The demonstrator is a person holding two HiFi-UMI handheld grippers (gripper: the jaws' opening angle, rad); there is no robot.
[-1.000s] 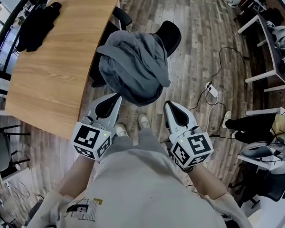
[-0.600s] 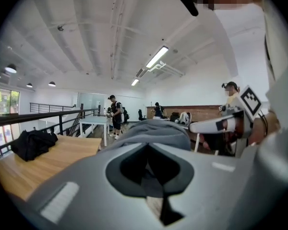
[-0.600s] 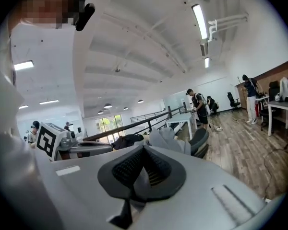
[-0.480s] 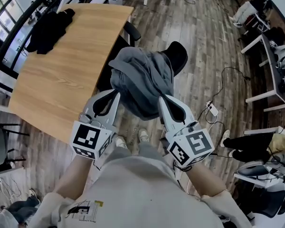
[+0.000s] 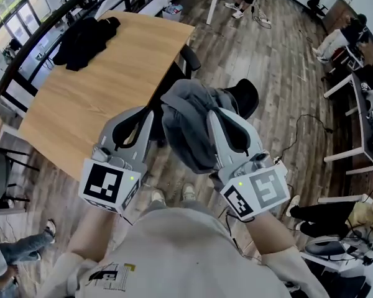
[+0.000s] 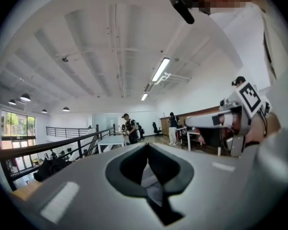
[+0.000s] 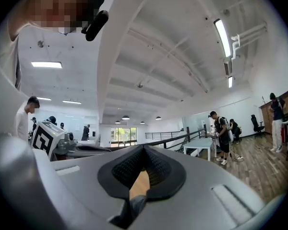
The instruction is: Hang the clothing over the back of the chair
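Note:
A grey hooded garment lies bunched over a black office chair that stands beside the wooden table. In the head view my left gripper is raised in front of the garment's left side and my right gripper in front of its right side. Both point level, with their tips together. In the left gripper view the left gripper is shut with nothing pinched at its tips. The right gripper looks the same in its own view. Whether either tip touches the cloth is hidden.
A black garment lies on the table's far end. White desks and a cable on the wood floor are at the right. Someone's legs show at lower left. People stand near a railing farther off.
Both grippers have risen towards the head camera and now overlap the garment's sides in the head view. The head view has tilted further up the room. The garment still rests on the chair.

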